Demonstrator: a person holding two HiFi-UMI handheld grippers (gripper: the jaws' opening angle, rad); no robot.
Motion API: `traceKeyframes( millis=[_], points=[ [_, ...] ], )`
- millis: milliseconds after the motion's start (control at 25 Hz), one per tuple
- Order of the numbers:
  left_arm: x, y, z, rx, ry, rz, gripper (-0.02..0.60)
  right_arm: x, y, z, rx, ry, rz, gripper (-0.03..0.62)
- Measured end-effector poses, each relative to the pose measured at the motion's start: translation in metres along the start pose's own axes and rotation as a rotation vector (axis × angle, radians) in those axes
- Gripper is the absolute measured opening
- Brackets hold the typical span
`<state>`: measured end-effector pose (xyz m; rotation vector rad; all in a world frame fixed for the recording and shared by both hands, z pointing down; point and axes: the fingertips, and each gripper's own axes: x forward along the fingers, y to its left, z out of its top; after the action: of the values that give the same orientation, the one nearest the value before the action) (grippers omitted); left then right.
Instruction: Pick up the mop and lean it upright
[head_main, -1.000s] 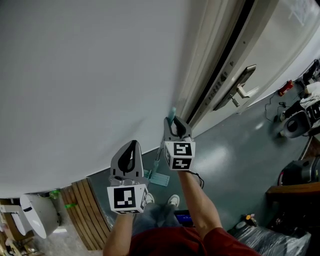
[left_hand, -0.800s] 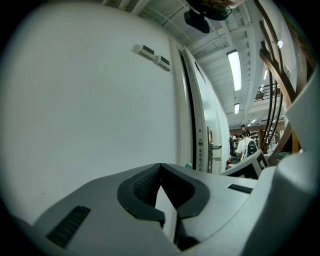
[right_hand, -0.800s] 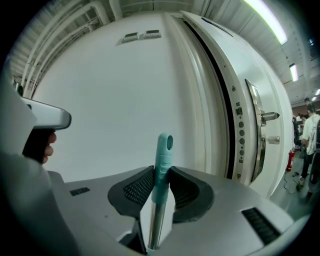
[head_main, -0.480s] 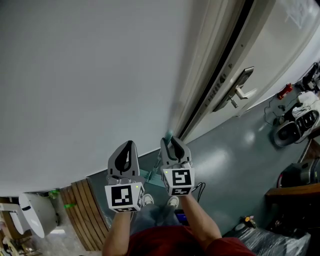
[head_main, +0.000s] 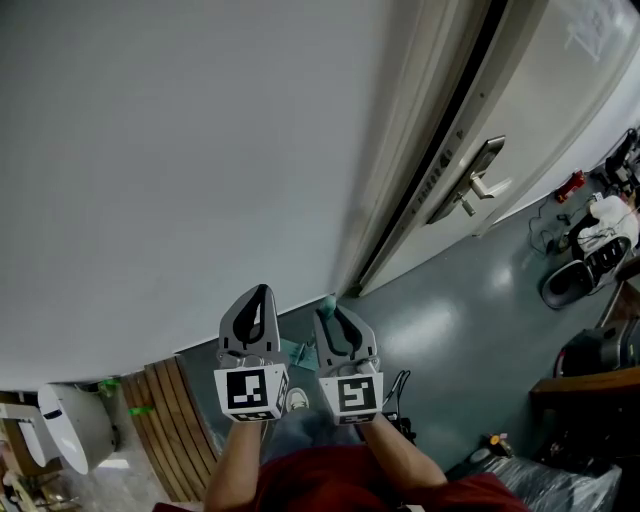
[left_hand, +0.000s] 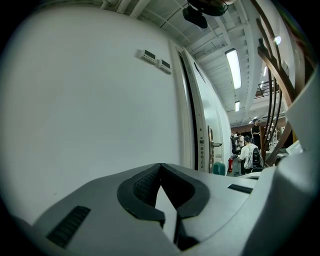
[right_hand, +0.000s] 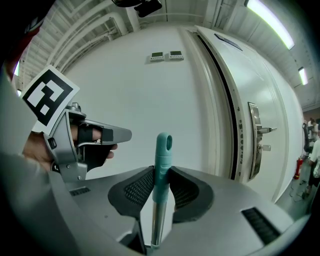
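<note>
Here the mop (right_hand: 162, 150) stands nearly upright. Its teal top end is pinched between the pads of the right hand-held gripper (right_hand: 161, 175), and the metal shaft runs down out of sight below the jaws. In the head view that top end shows just above the gripper, near the white wall (head_main: 180, 150) but apart from it. The left hand-held gripper (left_hand: 160, 170) sits just beside, jaws closed tip to tip on nothing.

I judge the lift done and the leaning step in hand. The next move calls for bringing the top of the shaft to the wall, letting it rest there, then easing the jaws apart without tipping it.

Below is a grey-green floor (head_main: 450, 310). A pale door (head_main: 560, 70) with a lever handle (head_main: 487, 182) stands to the right, and wooden slats (head_main: 175, 420) lie lower left.
</note>
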<state>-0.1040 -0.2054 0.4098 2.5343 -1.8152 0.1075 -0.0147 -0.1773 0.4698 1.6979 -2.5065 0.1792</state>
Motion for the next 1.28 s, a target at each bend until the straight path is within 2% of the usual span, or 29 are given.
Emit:
traceKeyframes(
  millis=[640, 960, 1280],
  points=[
    [-0.009, -0.009, 0.012, 0.001, -0.03, -0.008, 0.013, -0.012, -0.003, 0.02, -0.011, -0.044, -0.01, 0.104],
    [-0.012, -0.015, 0.021, -0.017, -0.055, -0.017, 0.013, -0.021, -0.009, 0.05, -0.116, -0.132, -0.025, 0.104],
    [-0.01, -0.027, 0.036, -0.015, -0.082, -0.042, 0.012, -0.036, -0.032, 0.085, -0.081, -0.177, -0.07, 0.104]
  ],
)
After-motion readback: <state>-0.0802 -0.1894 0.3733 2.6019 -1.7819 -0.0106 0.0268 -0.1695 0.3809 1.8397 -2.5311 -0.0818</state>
